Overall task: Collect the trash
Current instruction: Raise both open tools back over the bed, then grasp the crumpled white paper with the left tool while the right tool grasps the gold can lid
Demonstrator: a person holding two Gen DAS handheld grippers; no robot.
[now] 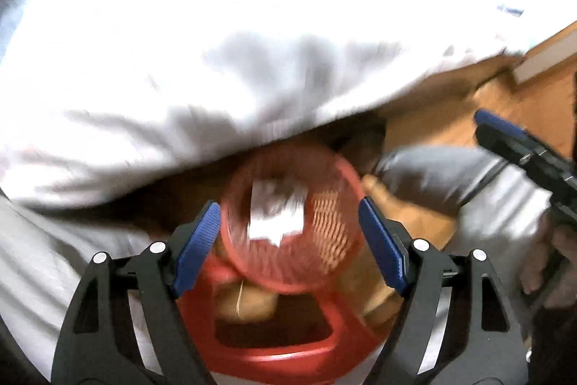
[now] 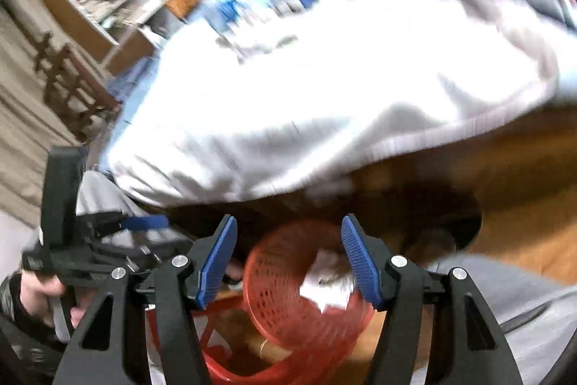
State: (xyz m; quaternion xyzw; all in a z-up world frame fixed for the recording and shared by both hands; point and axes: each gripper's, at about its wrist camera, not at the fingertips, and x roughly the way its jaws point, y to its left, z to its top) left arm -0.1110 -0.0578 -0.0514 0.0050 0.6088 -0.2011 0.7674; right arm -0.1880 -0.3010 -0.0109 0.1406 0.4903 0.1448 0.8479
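Red mesh basket [image 1: 292,222] with crumpled white paper [image 1: 276,215] inside lies tipped below my left gripper [image 1: 290,248], fingers apart and empty. At three o'clock my right gripper [image 2: 288,262] hangs likewise spread, grasping nothing, the basket beneath it.

Both the left gripper [image 1: 290,242] and right gripper [image 2: 288,262] point downward, jaws spread, holding nothing.
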